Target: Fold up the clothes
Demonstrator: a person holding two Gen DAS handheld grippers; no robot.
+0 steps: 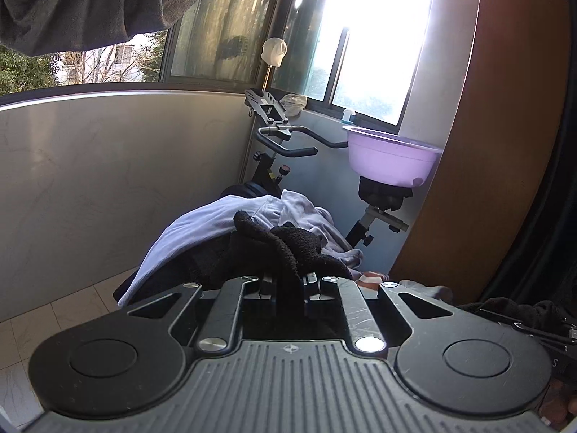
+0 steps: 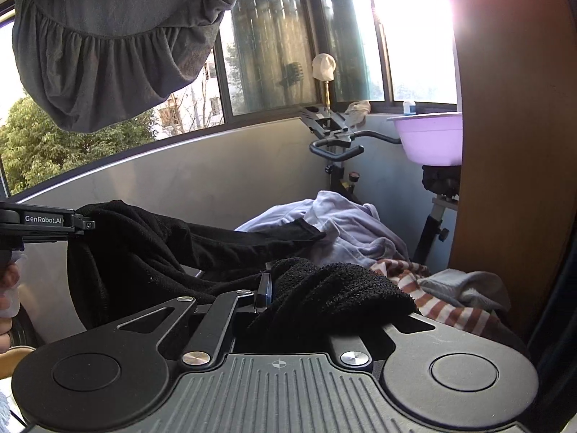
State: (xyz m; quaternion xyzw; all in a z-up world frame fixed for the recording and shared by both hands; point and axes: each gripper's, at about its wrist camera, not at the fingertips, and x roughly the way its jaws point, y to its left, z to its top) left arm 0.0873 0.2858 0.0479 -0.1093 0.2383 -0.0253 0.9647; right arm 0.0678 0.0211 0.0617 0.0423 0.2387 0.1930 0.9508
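In the right wrist view, the left gripper (image 2: 84, 225) enters from the far left edge, a hand (image 2: 7, 288) behind it, its jaws clenched on one end of a black garment (image 2: 151, 249). The fleecy cloth hangs from there in a fold and stretches rightward, raised above a pile of clothes. At centre, the right gripper (image 2: 285, 290) has its jaws clamped on the garment's other end, which bunches up and spills over the right finger, hiding it. Behind the black cloth lies a pale lilac garment (image 2: 346, 227) on top of the pile, and to its right a red-and-white striped cloth (image 2: 443, 308) and a grey-white cloth (image 2: 465, 285). Above, on the left, a dark grey sheet (image 2: 108, 54) hangs before the window. Further right stands an exercise bike (image 2: 339, 151), with a lilac basin (image 2: 429, 140) on its seat beside a wooden panel (image 2: 505, 144).

In the left wrist view, the left gripper (image 1: 288, 283) pinches the black garment (image 1: 281, 245) between its jaws.
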